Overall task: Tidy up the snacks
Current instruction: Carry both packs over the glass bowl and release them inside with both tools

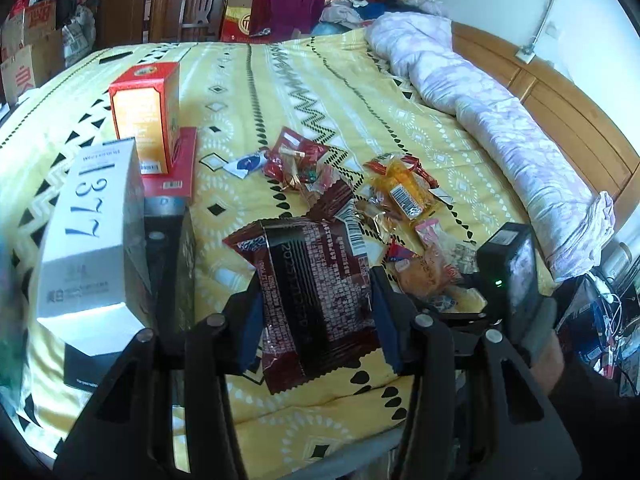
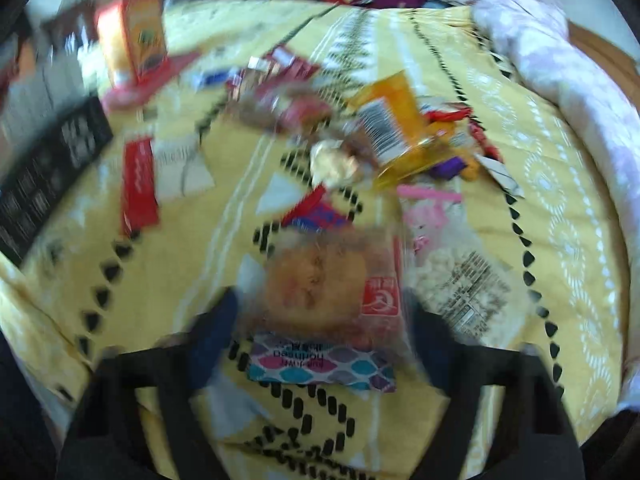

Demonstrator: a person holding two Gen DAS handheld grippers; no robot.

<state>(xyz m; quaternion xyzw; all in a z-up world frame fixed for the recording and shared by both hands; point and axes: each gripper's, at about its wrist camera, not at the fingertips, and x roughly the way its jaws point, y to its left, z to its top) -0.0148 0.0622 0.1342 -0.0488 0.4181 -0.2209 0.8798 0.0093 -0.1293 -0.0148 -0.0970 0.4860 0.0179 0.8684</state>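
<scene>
Left gripper (image 1: 316, 312) clamps dark-red snack packet (image 1: 316, 288); right gripper (image 2: 320, 336) open, straddling bun packet (image 2: 320, 280).

Snack packets (image 1: 404, 192) lie scattered mid-bedspread (image 1: 280, 80); a carton (image 1: 146, 114) stands on a flat box (image 1: 174, 176) left of them; a rolled quilt (image 1: 480, 112) lies right.

Bed (image 1: 280, 92) covered with a yellow sheet patterned in black and white. Lying directly on it: a loose scatter of snack packets (image 1: 400, 196) mid-sheet, a flat red box (image 1: 176, 176) at left, and a rolled pale lilac quilt (image 1: 492, 116) along the right edge beside the wooden headboard (image 1: 560, 108).
</scene>
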